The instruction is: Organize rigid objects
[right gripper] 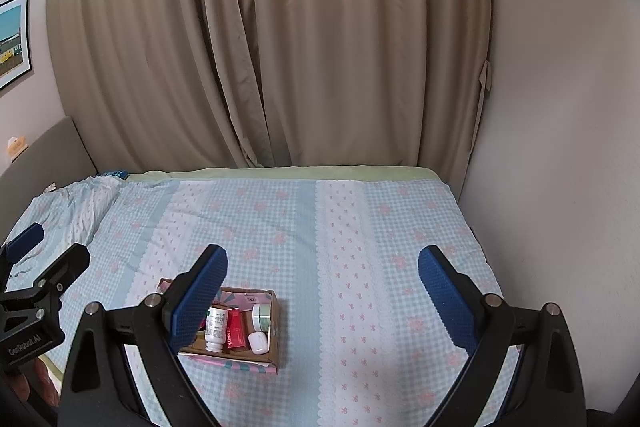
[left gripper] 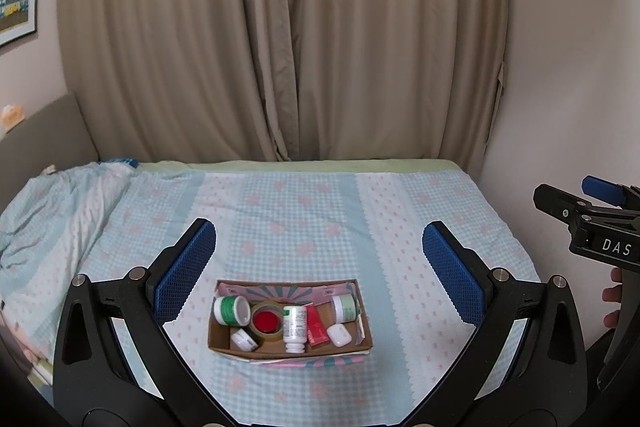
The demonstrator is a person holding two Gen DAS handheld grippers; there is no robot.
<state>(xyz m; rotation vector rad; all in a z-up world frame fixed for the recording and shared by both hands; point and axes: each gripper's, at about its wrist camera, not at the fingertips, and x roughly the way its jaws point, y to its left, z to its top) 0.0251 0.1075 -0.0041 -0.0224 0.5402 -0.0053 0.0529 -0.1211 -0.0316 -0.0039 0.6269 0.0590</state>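
Beige pleated curtains (left gripper: pixel 288 35) hang behind a bed (right gripper: pixel 360 267) covered in soft blue gingham. On it sits a cardboard box (left gripper: pixel 290 349). Only the left view shows its tape roll (left gripper: pixel 266 321) and green-striped jar (left gripper: pixel 231 309); both views show the white pill bottle (right gripper: pixel 215 329). The left gripper (left gripper: pixel 319 255) and right gripper (right gripper: pixel 322 277) both gape wide above the bed, holding nothing.

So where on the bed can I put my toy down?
Bare checked bedspread lies between the brown cardboard box and the beige curtain, and right of the box toward the wall. Inside the box is crowded; crumpled bedding fills the far left.
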